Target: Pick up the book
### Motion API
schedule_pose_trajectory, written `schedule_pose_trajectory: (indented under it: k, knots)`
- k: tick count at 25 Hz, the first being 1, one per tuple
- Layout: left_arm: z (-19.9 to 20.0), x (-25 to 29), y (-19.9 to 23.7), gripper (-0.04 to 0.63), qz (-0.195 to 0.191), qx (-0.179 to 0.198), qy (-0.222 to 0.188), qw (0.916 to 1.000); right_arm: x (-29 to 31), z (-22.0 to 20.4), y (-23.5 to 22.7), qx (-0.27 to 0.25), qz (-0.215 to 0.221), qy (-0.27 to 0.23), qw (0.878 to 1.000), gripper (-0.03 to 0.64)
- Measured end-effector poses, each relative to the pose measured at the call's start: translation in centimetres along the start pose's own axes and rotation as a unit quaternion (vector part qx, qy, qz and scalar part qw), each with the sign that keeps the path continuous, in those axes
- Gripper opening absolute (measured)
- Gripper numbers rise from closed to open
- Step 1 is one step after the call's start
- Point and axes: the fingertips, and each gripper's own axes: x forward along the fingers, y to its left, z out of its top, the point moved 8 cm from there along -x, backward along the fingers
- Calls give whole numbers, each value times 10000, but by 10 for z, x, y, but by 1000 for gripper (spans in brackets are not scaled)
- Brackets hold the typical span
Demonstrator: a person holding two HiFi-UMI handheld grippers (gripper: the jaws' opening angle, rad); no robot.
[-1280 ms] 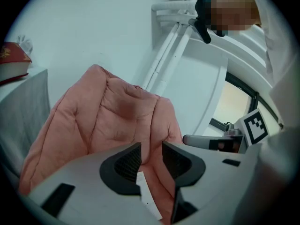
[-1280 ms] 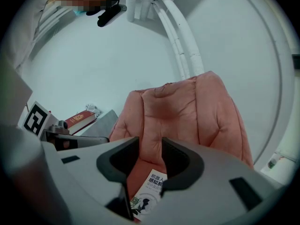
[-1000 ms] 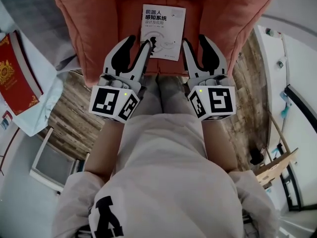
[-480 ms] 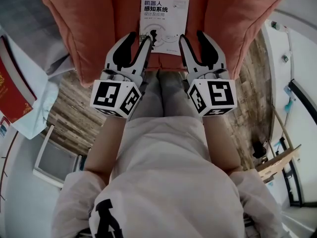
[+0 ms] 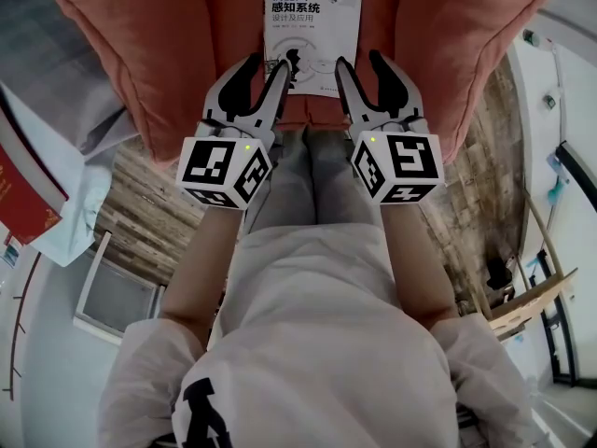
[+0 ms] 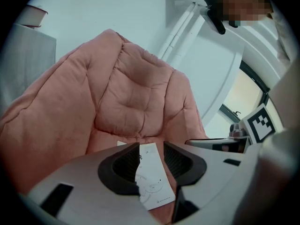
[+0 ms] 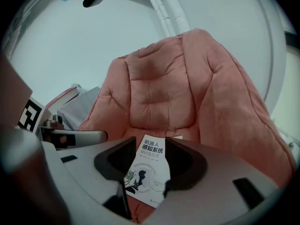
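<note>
A white book (image 5: 312, 35) with dark print lies flat on the seat of a pink padded armchair (image 5: 168, 54). My left gripper (image 5: 264, 68) hangs at the book's near left corner and my right gripper (image 5: 362, 63) at its near right corner, both just short of it. In the left gripper view, the book (image 6: 152, 182) shows through the open gap of the left gripper (image 6: 151, 146). The right gripper (image 7: 151, 142) frames the book (image 7: 150, 170) the same way. Its jaws have just been opening, and nothing is pressed between them.
The person's legs (image 5: 312, 175) stand against the chair's front edge. A red book (image 5: 23, 185) lies on a pale surface at the left. Wooden floor (image 5: 140, 213) runs on both sides, with a white and wooden rack (image 5: 532, 306) at the right.
Both grippers have sunk toward the chair seat and now sit closer to the book's near edge. The right jaws stand a little wider.
</note>
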Motion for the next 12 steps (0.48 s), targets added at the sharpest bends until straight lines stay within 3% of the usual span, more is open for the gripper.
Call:
schedule_pose_trajectory:
  k: [12]
  knots:
    - [-16, 25, 17, 146, 188, -161, 236, 9994, 24, -27, -16, 292, -213, 394, 9986, 193]
